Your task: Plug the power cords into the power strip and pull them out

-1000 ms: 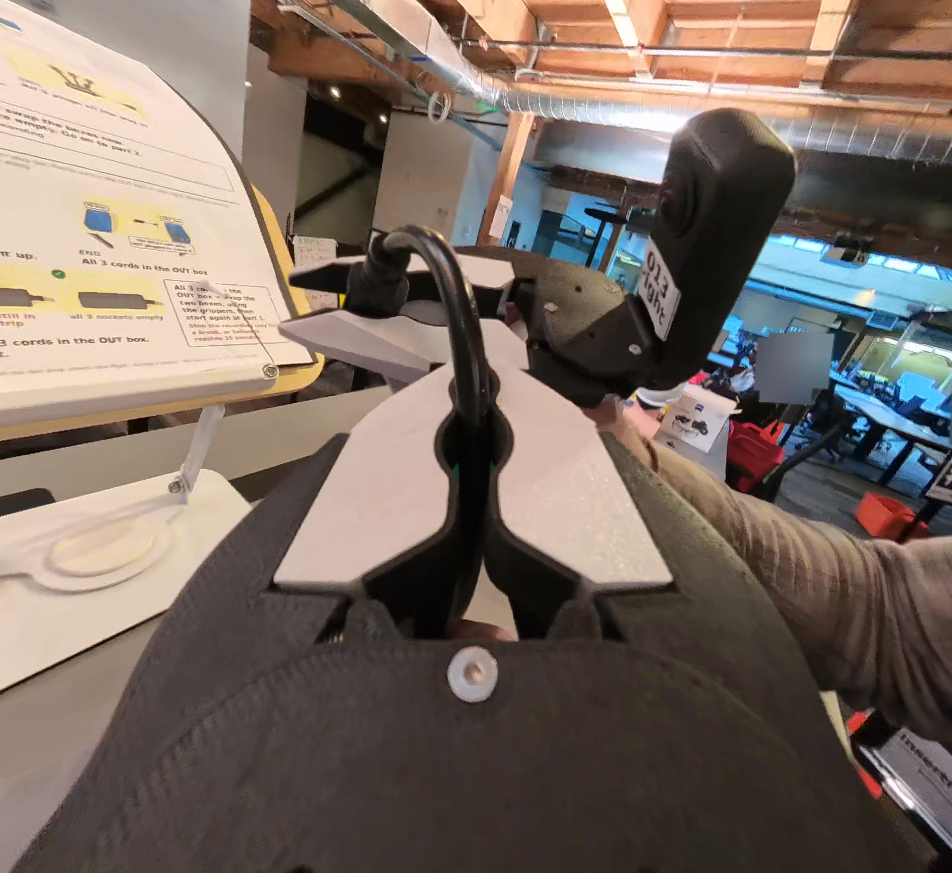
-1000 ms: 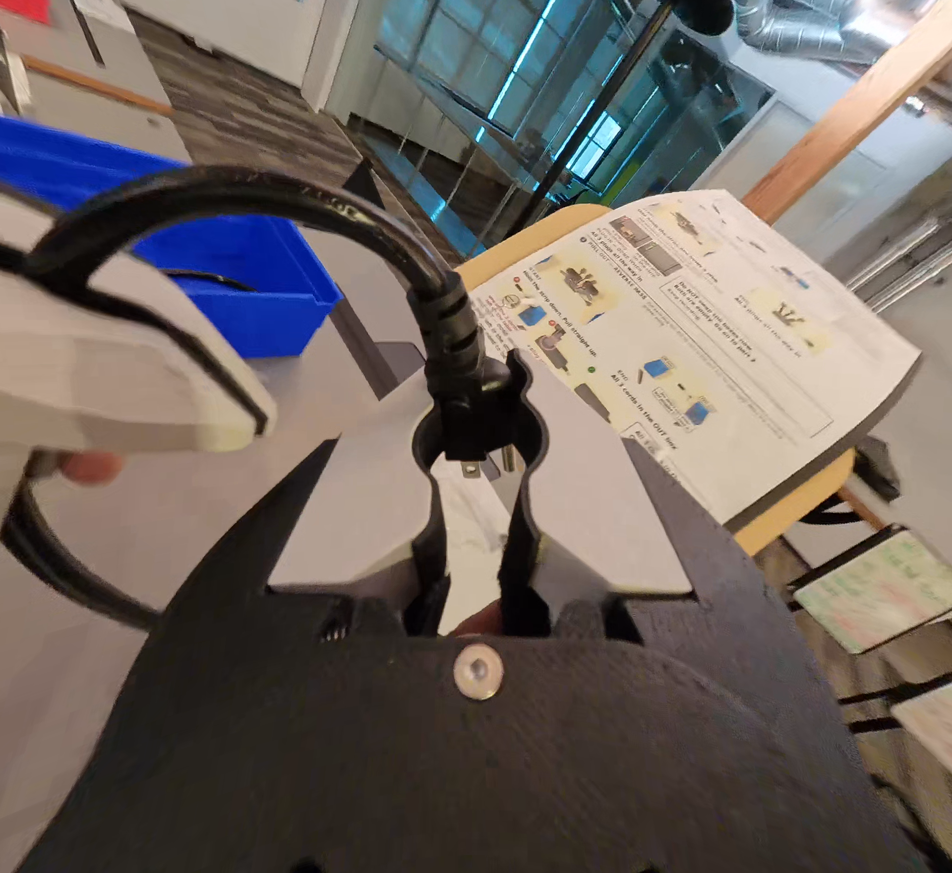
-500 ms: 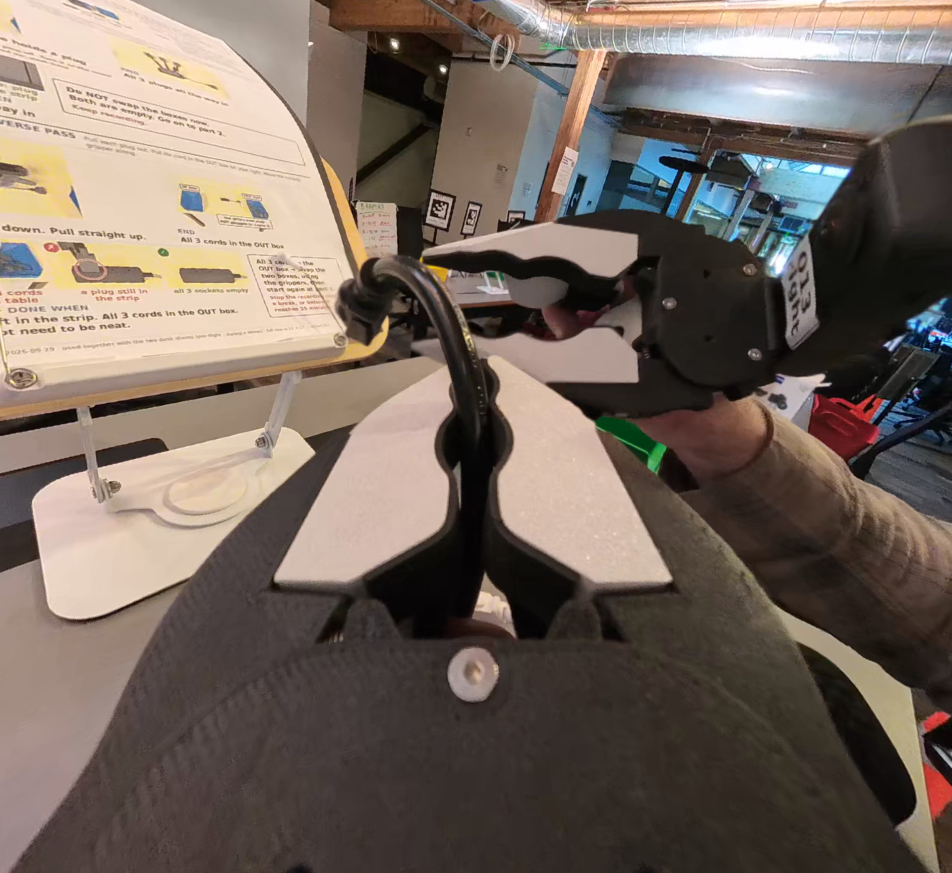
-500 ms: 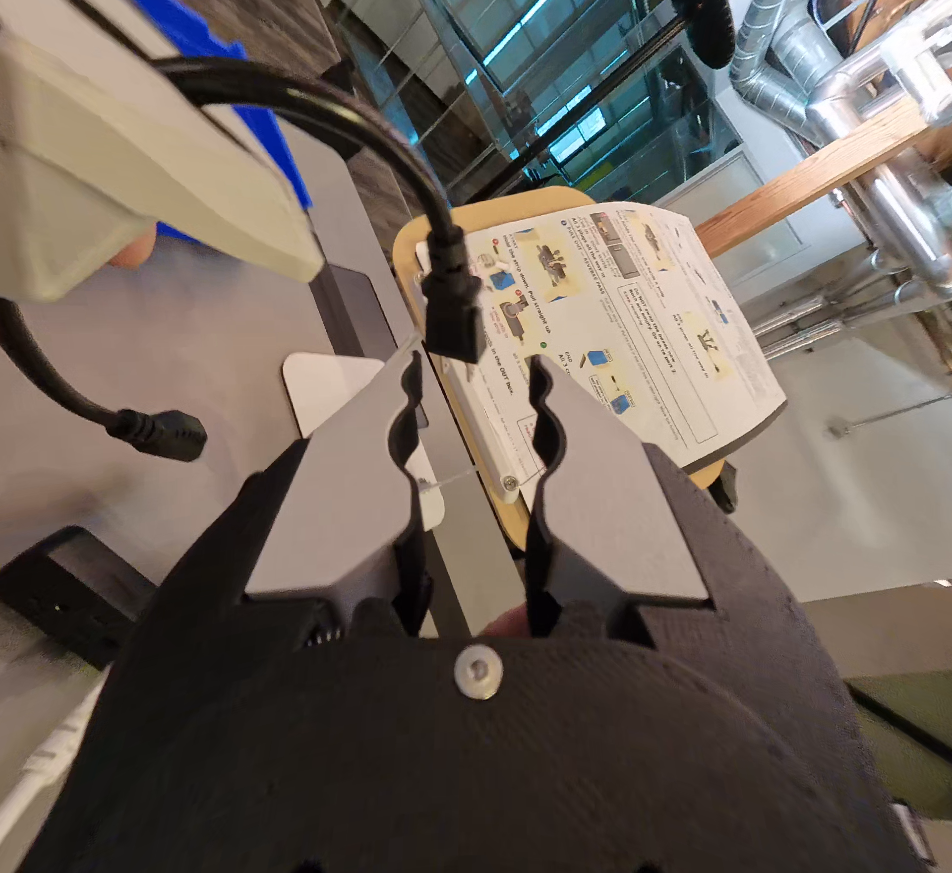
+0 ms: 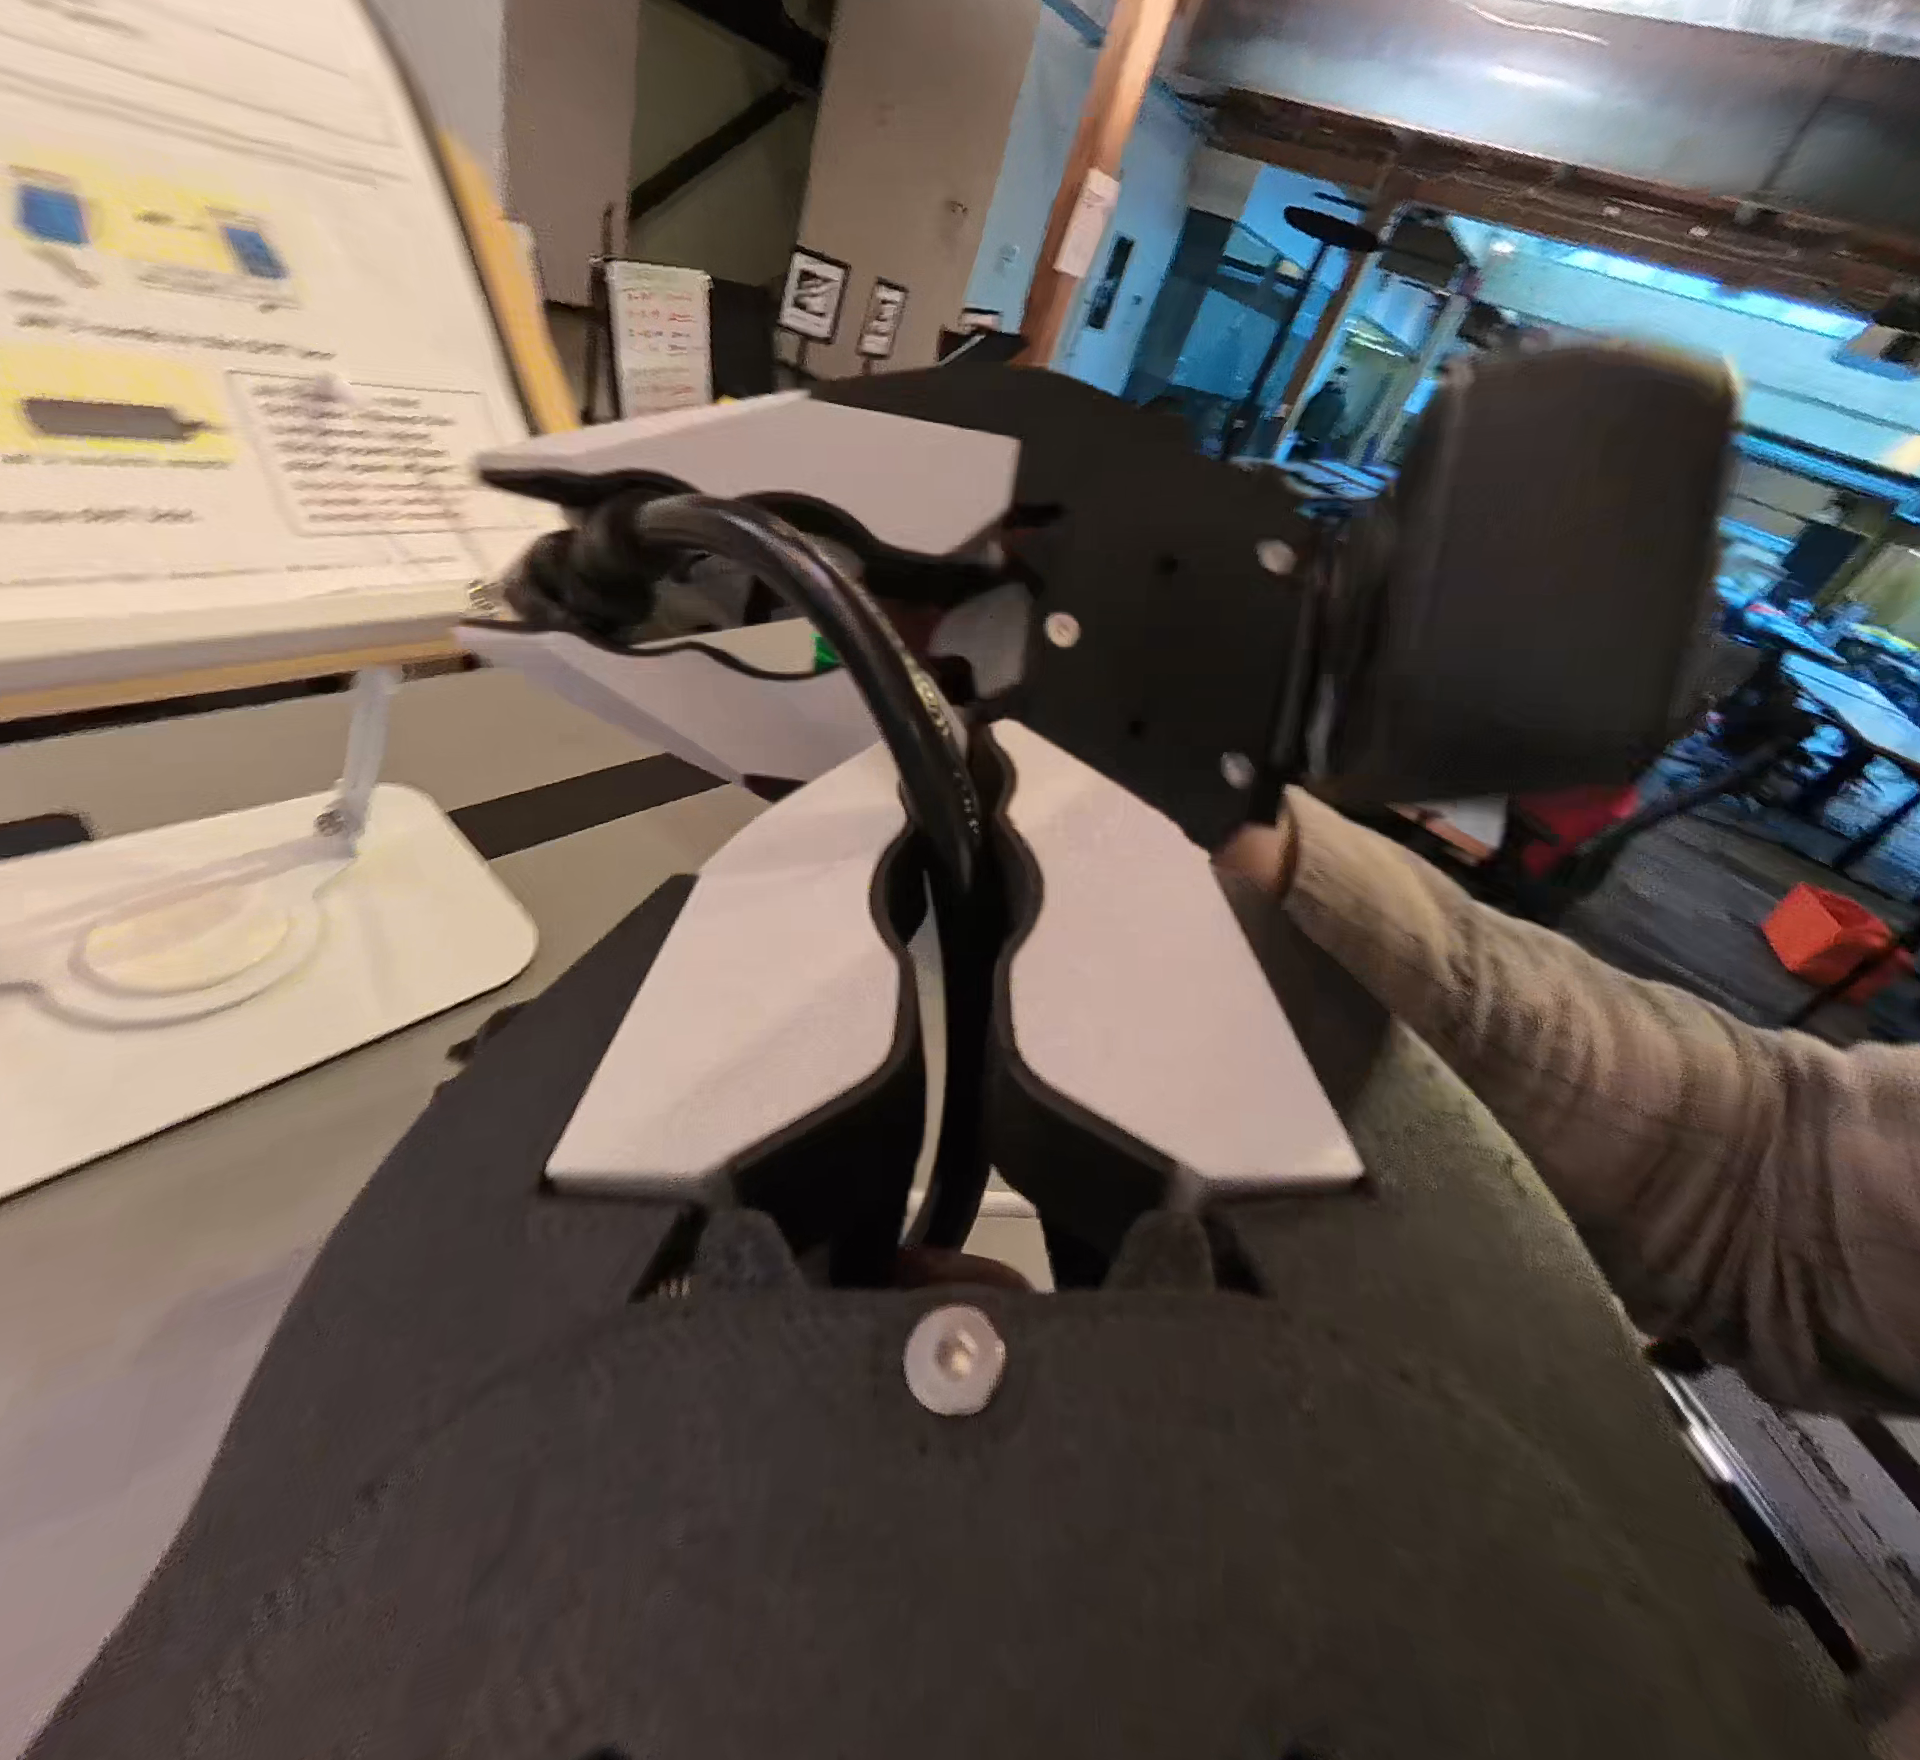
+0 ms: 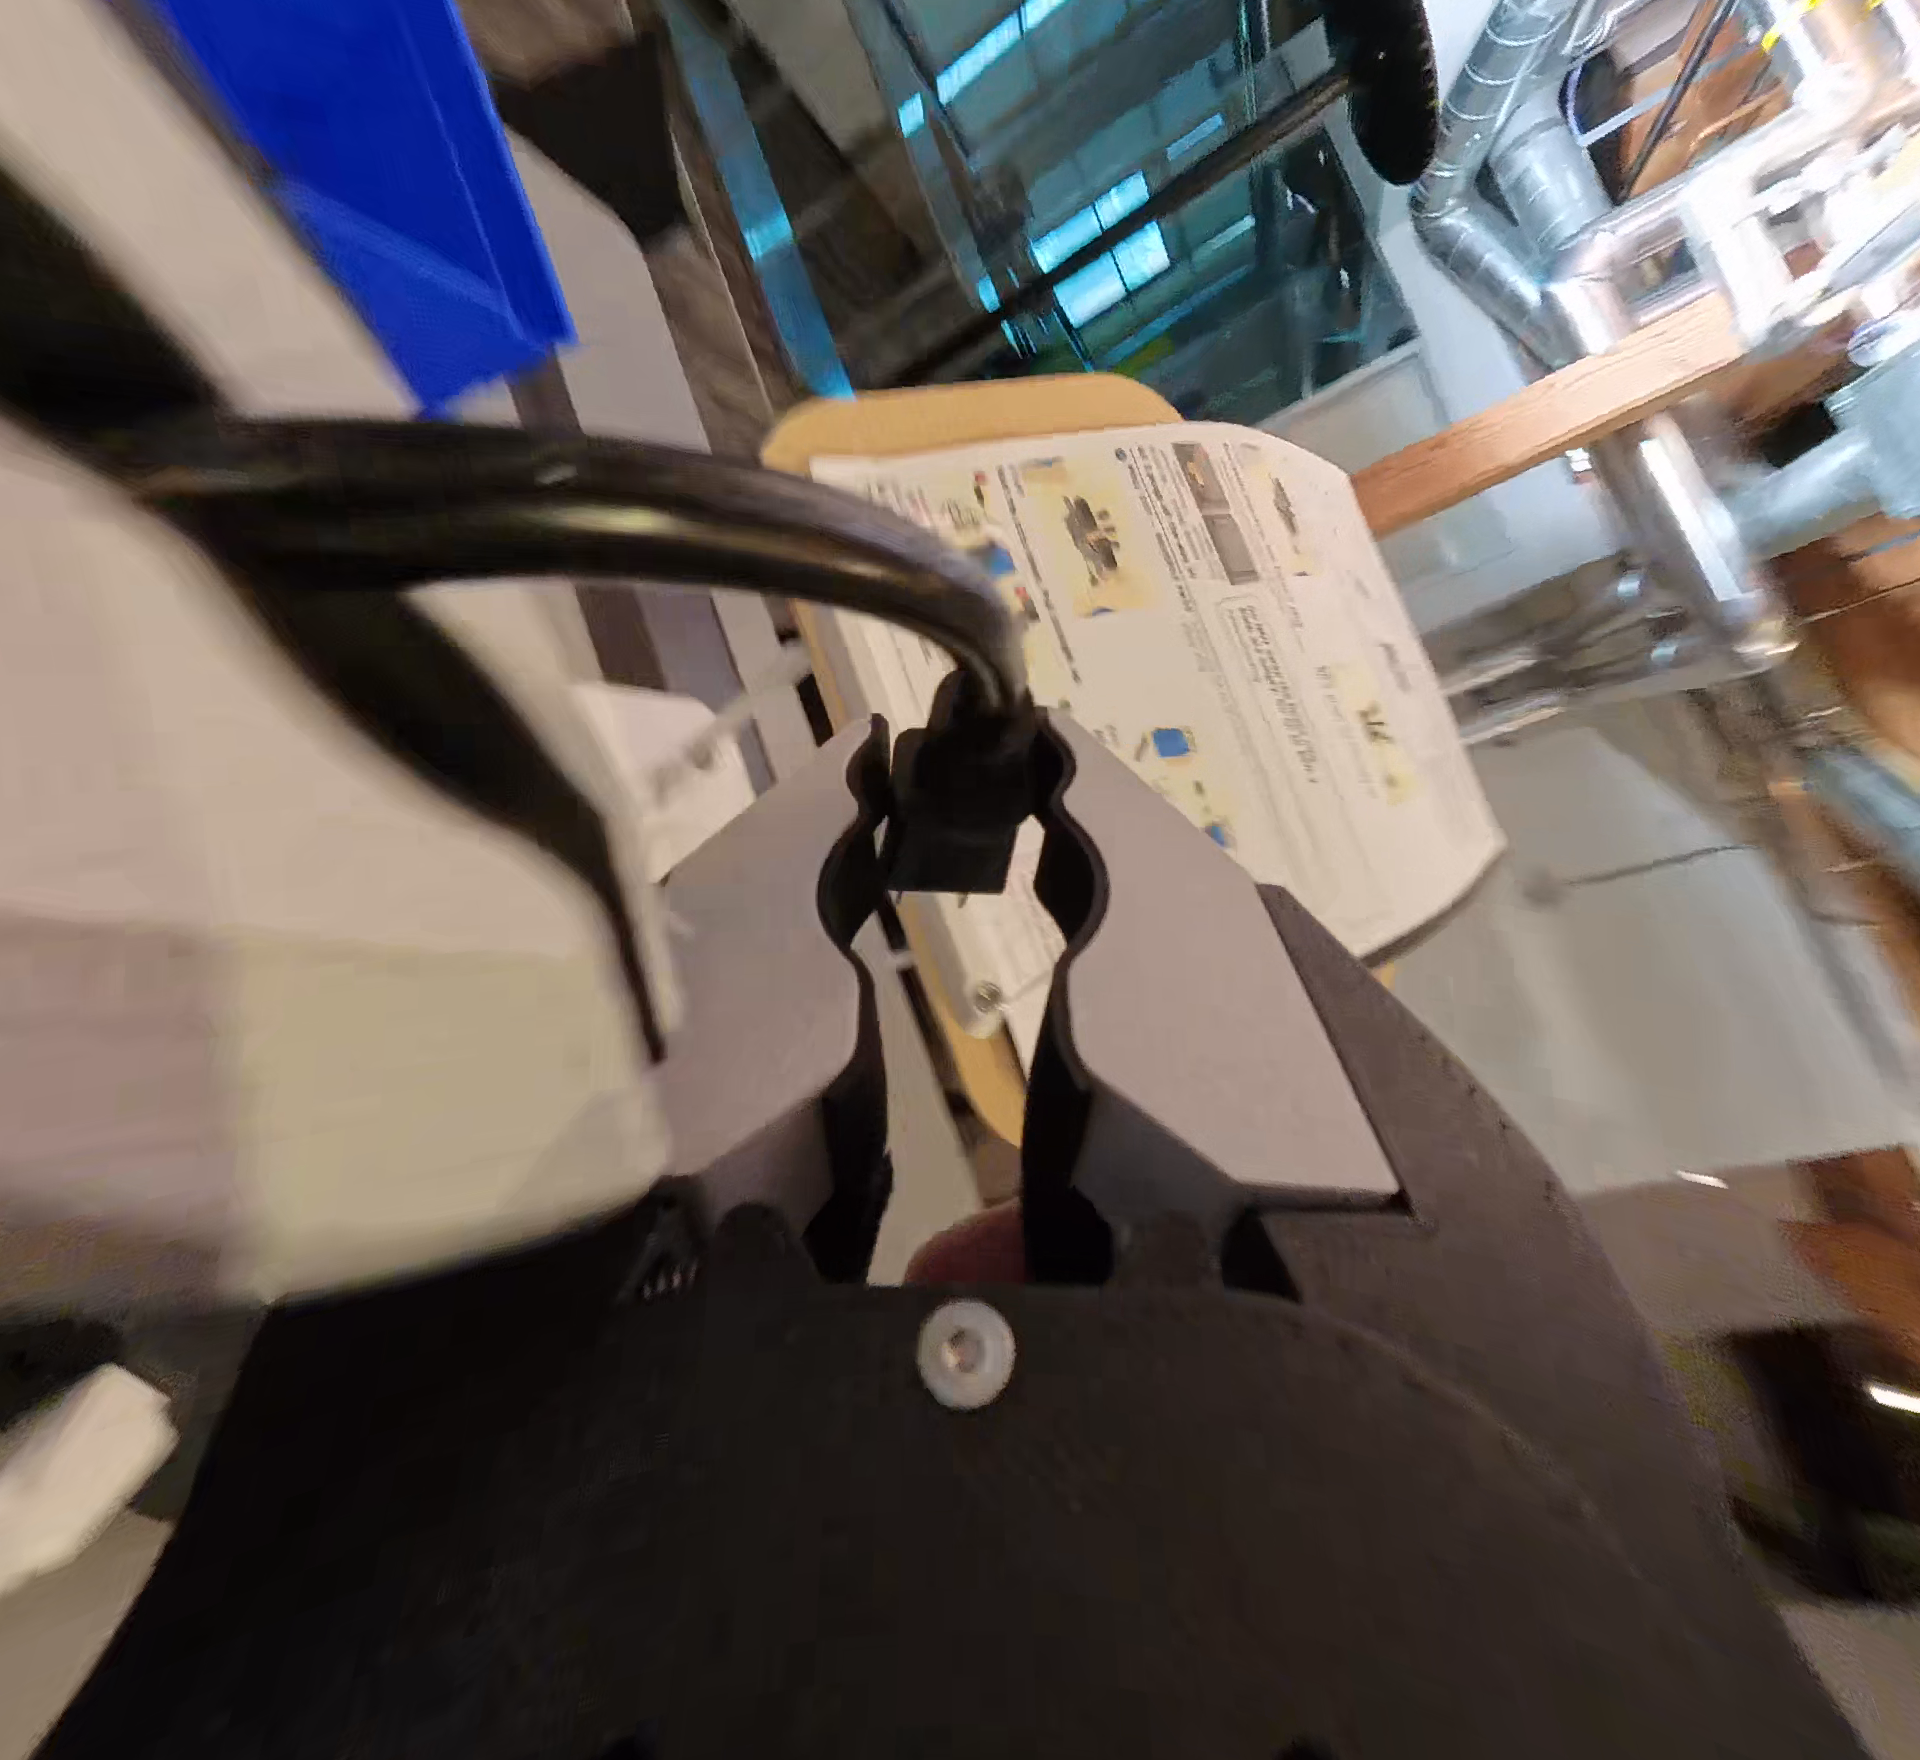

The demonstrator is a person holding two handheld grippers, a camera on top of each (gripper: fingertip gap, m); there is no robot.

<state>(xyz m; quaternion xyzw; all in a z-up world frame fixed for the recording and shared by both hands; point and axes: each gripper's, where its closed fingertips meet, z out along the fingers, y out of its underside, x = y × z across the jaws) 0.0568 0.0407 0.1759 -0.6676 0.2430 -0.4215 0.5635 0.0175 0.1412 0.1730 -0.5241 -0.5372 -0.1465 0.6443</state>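
- Progress, as a judgement: 1 black cord (image 5: 935,754) is held in mid-air between both tools, and no power strip shows in either view, so nothing can be counted as plugged in here. This looks like a hand-over or re-grip of the plug (image 6: 961,817) ahead of insertion; whether any cord has been plugged or pulled out, I cannot tell. Both views are motion-blurred.
- Far left of the left wrist view: an instruction sheet (image 5: 208,256) on a white stand (image 5: 260,962) sits on the grey tabletop (image 5: 156,1295).
- Left tongs (image 5: 951,827): clenched on the cord, which runs up through the notch between the 2 fingers and arches left toward the plug.
- Right tongs (image 6: 961,775): closing around the plug body, which sits in the outer notch near the fingertips. The fingers appear to touch its sides, so I judge it gripped, though blur leaves some doubt. The cord leaves the plug upward and bends left, toward the other tool at the left edge.
- In the left wrist view the right tool lies across from the right, fingers pointing left, with the plug (image 5: 592,567) between them, just above and beyond the left tongs.
- A blue bin (image 6: 343,100) stands at the upper left of the right wrist view; a sleeve (image 5: 1558,1087) crosses the right of the left one.
- Left to do: find the strip, seat the plug, then pull it out.
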